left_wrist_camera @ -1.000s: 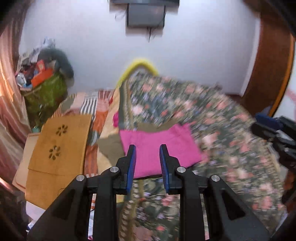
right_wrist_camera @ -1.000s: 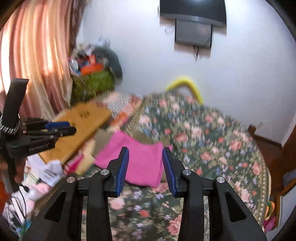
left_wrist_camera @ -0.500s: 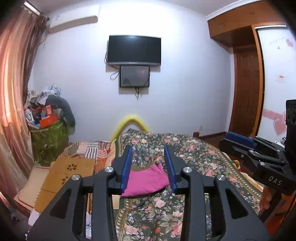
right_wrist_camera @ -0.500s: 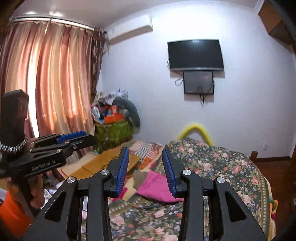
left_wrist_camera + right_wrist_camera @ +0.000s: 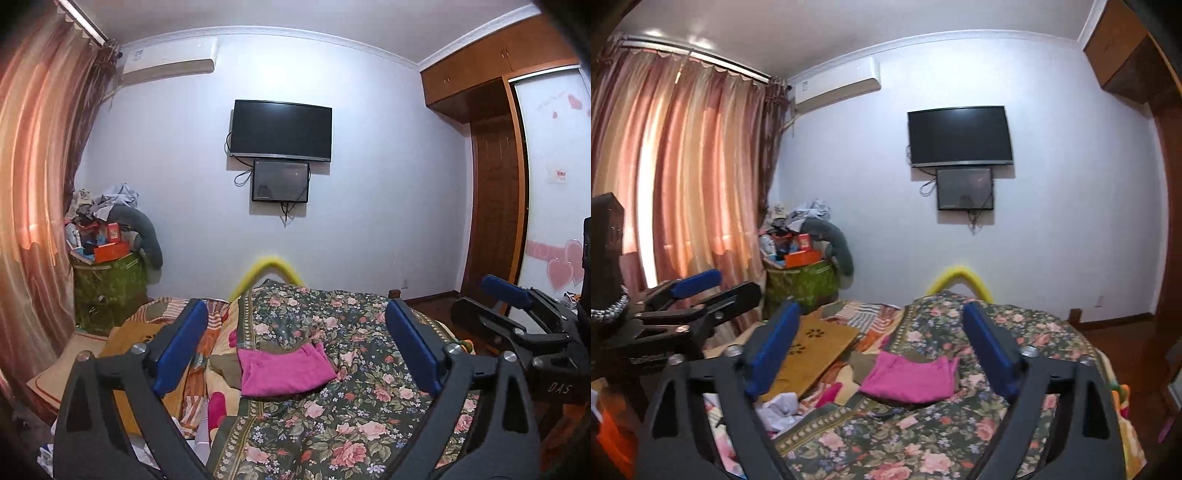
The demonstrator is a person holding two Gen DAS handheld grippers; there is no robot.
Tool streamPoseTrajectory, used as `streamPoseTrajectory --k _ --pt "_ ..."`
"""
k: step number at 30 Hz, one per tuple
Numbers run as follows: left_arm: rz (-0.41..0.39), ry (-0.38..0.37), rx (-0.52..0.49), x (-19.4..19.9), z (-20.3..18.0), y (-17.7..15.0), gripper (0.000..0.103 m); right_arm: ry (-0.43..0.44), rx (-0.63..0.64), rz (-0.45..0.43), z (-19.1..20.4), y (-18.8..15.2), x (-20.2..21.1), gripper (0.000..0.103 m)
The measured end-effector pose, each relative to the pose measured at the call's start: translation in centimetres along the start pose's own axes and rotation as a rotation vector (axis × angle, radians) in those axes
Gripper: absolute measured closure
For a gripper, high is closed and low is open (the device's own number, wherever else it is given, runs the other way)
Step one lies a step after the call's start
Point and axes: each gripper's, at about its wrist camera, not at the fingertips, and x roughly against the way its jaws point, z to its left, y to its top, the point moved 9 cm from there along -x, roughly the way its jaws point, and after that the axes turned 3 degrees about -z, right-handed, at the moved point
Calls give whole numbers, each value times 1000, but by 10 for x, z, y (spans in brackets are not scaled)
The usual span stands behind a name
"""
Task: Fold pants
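Pants (image 5: pixel 284 373): magenta, lying as a compact, roughly rectangular folded stack on the floral bedspread (image 5: pixel 354 413), near the bed's left edge, partly over a drab olive cloth (image 5: pixel 225 369). Fabric looks thin, soft knit; matte, no stiffness, edges slightly curled at the far corners. Judgement: light and limp, will sag and unfold if lifted by one layer only; best taken at two corners of one short edge, pinching all layers together. Bedspread is quilted and yielding, so a pinch may catch it too.

Left hand-held gripper (image 5: pixel 293 345): jaws opening, spread wide, nothing between the blue pads. Right hand-held gripper (image 5: pixel 882 350): likewise opening, released, nothing held. Both hang above the bed, well apart from the pants. Fold looks complete.
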Motion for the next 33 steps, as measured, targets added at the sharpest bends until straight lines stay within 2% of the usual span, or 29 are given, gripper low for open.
streamPoseTrajectory --k 1,2,33 --pt "-5 6 0 1 1 0 1 -11 3 0 -1 0 1 2" --pt "-10 10 0 2 2 0 1 -24 5 0 -2 0 0 0" --pt "29 28 14 -1 4 -16 0 -51 -19 27 -4 -11 9 0"
